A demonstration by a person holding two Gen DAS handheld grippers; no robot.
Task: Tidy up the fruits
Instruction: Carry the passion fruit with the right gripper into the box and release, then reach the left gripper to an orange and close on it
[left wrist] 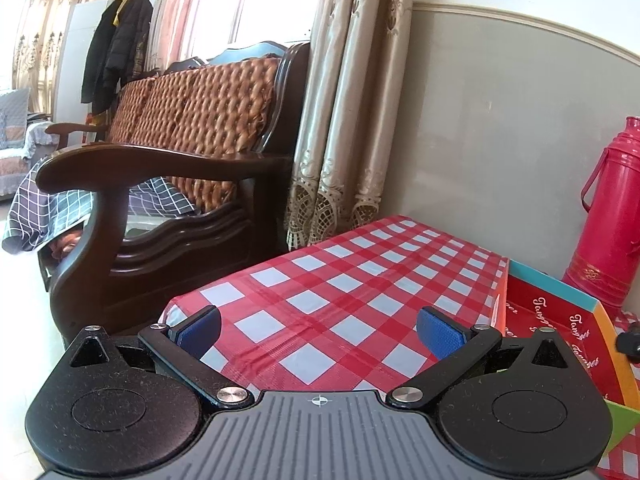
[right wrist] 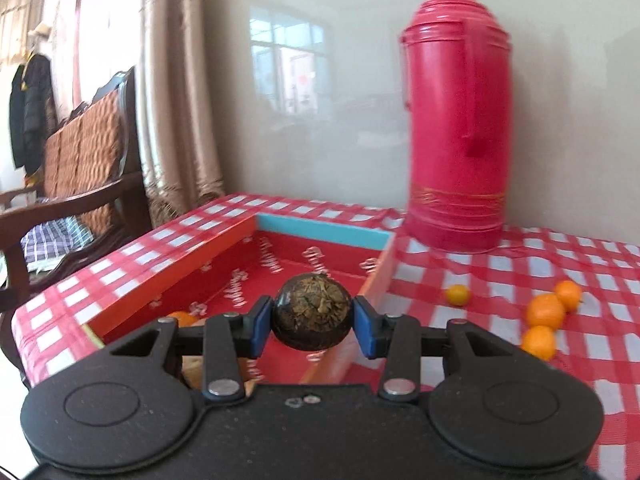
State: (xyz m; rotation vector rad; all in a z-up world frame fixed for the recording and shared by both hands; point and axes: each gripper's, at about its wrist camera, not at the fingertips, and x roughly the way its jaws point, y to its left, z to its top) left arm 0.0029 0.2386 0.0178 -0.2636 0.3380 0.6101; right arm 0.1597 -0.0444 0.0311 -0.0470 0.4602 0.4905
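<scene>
My right gripper (right wrist: 313, 318) is shut on a dark round fruit (right wrist: 313, 316) with a dry brownish top and holds it above the right side of a shallow red box (right wrist: 224, 258). An orange fruit (right wrist: 183, 317) lies in the box, partly hidden behind my left finger. Several small oranges (right wrist: 545, 311) and a yellowish one (right wrist: 458, 294) lie on the checked cloth to the right of the box. My left gripper (left wrist: 318, 330) is open and empty, low over the cloth, left of the same box (left wrist: 560, 320).
A tall red thermos (right wrist: 456, 120) stands behind the box near the wall, and shows in the left wrist view (left wrist: 608, 208). The red checked tablecloth (left wrist: 340, 280) ends at a left edge beside a dark wooden armchair (left wrist: 168, 184) and curtains (left wrist: 352, 120).
</scene>
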